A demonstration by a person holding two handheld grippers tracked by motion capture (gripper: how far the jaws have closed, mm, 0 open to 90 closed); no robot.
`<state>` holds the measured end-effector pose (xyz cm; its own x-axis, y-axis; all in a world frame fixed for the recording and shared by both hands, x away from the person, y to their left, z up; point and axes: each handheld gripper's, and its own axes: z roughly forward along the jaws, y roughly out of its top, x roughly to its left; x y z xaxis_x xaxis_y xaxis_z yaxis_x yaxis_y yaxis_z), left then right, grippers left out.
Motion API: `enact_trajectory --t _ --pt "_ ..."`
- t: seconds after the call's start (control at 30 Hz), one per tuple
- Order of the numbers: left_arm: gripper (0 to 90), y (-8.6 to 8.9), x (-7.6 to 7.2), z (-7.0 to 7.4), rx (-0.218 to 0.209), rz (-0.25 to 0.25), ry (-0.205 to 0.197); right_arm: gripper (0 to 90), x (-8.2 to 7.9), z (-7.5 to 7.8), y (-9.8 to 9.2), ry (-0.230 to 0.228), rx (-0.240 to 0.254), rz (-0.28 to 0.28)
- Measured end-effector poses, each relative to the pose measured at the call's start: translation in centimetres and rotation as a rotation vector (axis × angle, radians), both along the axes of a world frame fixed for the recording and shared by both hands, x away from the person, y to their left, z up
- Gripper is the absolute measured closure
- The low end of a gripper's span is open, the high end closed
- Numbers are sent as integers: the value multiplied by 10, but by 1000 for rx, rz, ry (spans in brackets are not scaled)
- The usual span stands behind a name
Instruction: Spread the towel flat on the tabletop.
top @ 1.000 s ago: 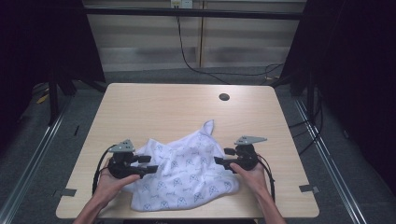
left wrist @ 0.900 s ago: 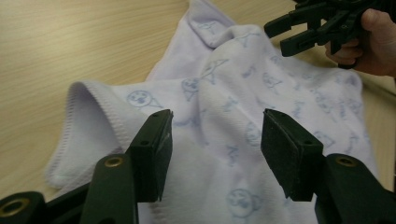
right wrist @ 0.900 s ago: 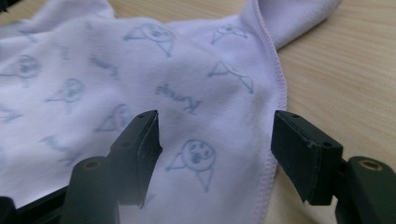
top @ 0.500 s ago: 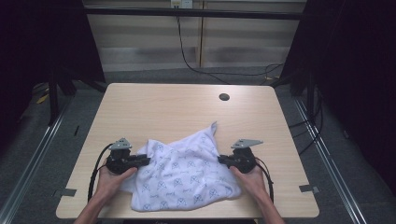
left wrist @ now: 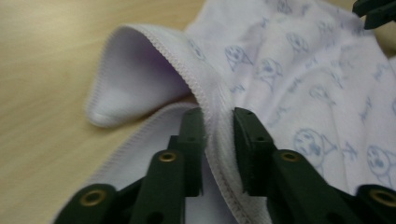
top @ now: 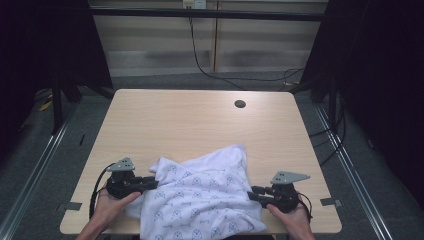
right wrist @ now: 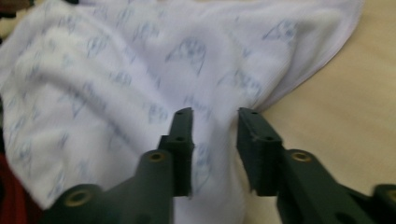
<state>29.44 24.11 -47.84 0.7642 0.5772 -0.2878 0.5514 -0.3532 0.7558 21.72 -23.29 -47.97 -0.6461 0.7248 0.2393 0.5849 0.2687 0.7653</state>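
High view: white blue-printed cloth (top: 202,195) rumpled at near edge of pale wooden table (top: 200,120), left gripper (top: 150,183) at its left edge, right gripper (top: 256,194) at its right.

Left gripper view: jaws just reopened, parted, stitched hem (left wrist: 212,107) loose between.

Right gripper view: jaws just reopened, parted over cloth edge, gripping nothing.

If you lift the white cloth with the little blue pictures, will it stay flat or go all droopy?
Probably droopy: the cloth already lies in soft wrinkles and folds. It looks thin and light. Its stitched edge curls over by itself, so it would likely sag between the jaws.
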Motion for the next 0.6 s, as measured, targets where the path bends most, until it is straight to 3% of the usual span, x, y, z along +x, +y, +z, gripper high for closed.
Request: enact_trajectory --t 0.03,0.07,0.1,0.13,0.17,0.27,0.33,0.37,0.4,0.43,0.47,0.53,0.6 --pt "672 2 5 2 -26 5 0 615 7 3 0 -12 3 -11" --pt "632 3 9 3 -54 16 4 604 24 7 0 -29 27 -35" --pt "598 -1 20 8 -62 37 -14 600 35 8 1 -38 14 -40" --pt "568 -1 20 8 -62 37 -14 600 35 8 1 -38 14 -40" --pt "542 -8 32 10 -44 52 -21 590 58 8 5 -35 4 -58" --pt "468 -20 47 5 -42 67 2 563 90 0 13 -21 -28 -88" --pt "441 -23 51 1 -25 67 4 530 106 -7 17 -7 -29 -119" --pt "420 -30 54 -7 -10 66 36 529 112 -11 18 -7 -20 -124" --pt "416 -34 53 -11 27 64 31 503 116 -14 20 -4 -29 -130" --pt "416 -35 54 -15 35 59 42 474 119 -16 23 -2 -45 -146" --pt "427 -37 53 -17 28 48 51 477 121 -18 25 -6 -53 -147" --pt "552 -42 50 -19 84 18 34 474 124 -22 31 -3 -83 -149" --pt "741 -42 47 -21 101 8 25 482 124 -26 34 6 -102 -150"
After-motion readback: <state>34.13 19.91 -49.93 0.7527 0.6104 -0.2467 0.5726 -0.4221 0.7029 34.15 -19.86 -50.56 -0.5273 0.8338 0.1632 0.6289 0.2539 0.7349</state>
